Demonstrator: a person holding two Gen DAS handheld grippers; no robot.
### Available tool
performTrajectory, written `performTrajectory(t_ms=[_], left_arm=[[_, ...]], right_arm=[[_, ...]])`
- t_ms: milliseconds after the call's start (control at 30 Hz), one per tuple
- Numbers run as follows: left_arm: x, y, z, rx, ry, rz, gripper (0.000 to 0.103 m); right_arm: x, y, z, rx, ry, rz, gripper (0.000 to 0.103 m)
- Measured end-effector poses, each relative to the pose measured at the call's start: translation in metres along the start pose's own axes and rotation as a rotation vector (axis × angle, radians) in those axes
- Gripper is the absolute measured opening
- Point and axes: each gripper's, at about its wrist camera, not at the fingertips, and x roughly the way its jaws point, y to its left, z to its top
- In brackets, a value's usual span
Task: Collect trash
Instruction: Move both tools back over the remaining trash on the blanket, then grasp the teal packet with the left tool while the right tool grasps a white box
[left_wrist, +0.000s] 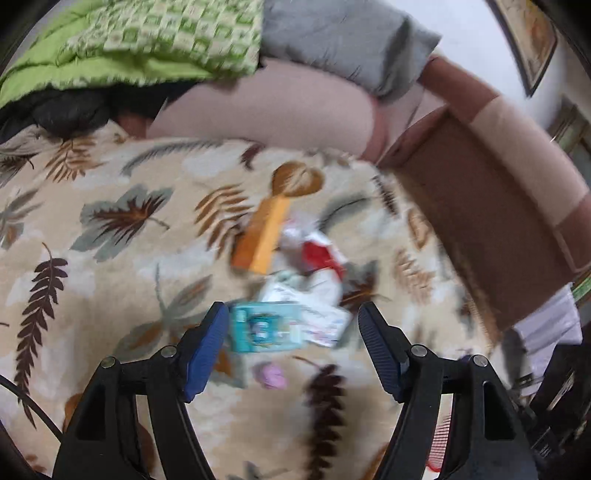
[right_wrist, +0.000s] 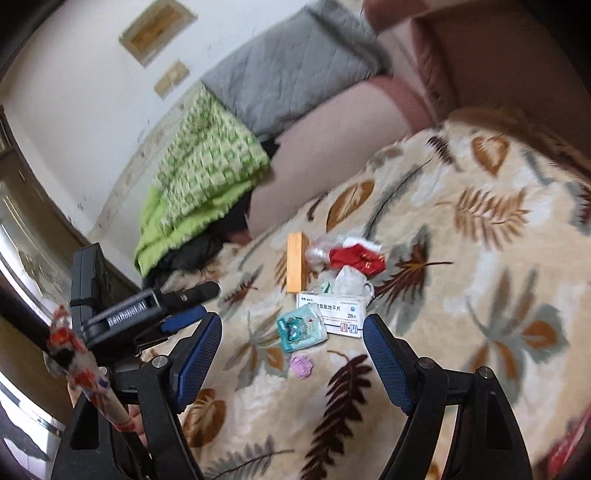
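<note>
A small heap of trash lies on the leaf-patterned blanket (right_wrist: 461, 295). It holds an orange box (right_wrist: 297, 262), a red wrapper (right_wrist: 356, 256), crumpled white paper (right_wrist: 349, 280), a white medicine box (right_wrist: 334, 312), a teal packet (right_wrist: 301, 328) and a pink scrap (right_wrist: 303, 365). My right gripper (right_wrist: 291, 332) hangs open just above the teal packet and pink scrap, holding nothing. My left gripper (left_wrist: 293, 332) is also open, with the teal packet (left_wrist: 264, 326) and white box (left_wrist: 314, 310) between its fingers. It shows in the right wrist view as the left gripper (right_wrist: 207, 299), left of the heap.
A green quilt (right_wrist: 199, 177) and grey pillow (right_wrist: 295, 70) lie at the back against pink cushions (left_wrist: 266, 107). A brown armrest (left_wrist: 480, 221) borders the blanket on the right. A red-and-white wrapped stick (right_wrist: 81, 362) crosses the right wrist view's left edge.
</note>
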Motion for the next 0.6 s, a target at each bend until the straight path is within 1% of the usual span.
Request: performTrajectory(t_ms=[33,67,100,167,233,333,433,467,500,533,567,600], left_arm=[[0.013,0.008,0.001,-0.006,0.028,0.014,0.071],[0.024,0.015,0.002,-0.01,0.06,0.01,0.071],[0.032,0.021,0.003,-0.024,0.08,-0.002,0.071],[0.048,0.037,0.005,-0.078,0.111,-0.017,0.071],[0.065,0.046,0.004,-0.109,0.15,-0.043,0.071],[0.087,0.048,-0.001,-0.117,0.196,-0.039,0.071],[0.103,0.047,-0.002,-0.105,0.214,-0.038,0.071],[0.109,0.045,-0.003,-0.098,0.231,-0.043,0.071],[0.113,0.045,-0.004,-0.096,0.242,-0.042,0.071],[0.119,0.044,-0.005,-0.096,0.257,-0.039,0.068],[0.123,0.043,-0.007,-0.095,0.273,-0.039,0.06],[0.128,0.042,-0.008,-0.096,0.289,-0.037,0.054]], right_arm=[[0.012,-0.004,0.001,-0.001,0.015,0.003,0.083],[0.029,-0.011,0.002,0.012,0.037,0.014,0.081],[0.046,-0.021,0.003,0.045,0.057,0.031,0.076],[0.071,-0.039,0.002,0.105,0.084,0.046,0.073],[0.091,-0.051,0.001,0.132,0.107,0.035,0.07],[0.119,-0.065,0.0,0.143,0.144,0.025,0.068],[0.136,-0.077,-0.001,0.151,0.159,0.016,0.067],[0.14,-0.081,-0.001,0.156,0.164,0.019,0.061],[0.144,-0.084,-0.003,0.167,0.171,0.039,0.054],[0.147,-0.086,-0.003,0.174,0.18,0.053,0.05],[0.149,-0.087,-0.005,0.179,0.188,0.063,0.044],[0.153,-0.088,-0.007,0.179,0.2,0.077,0.038]])
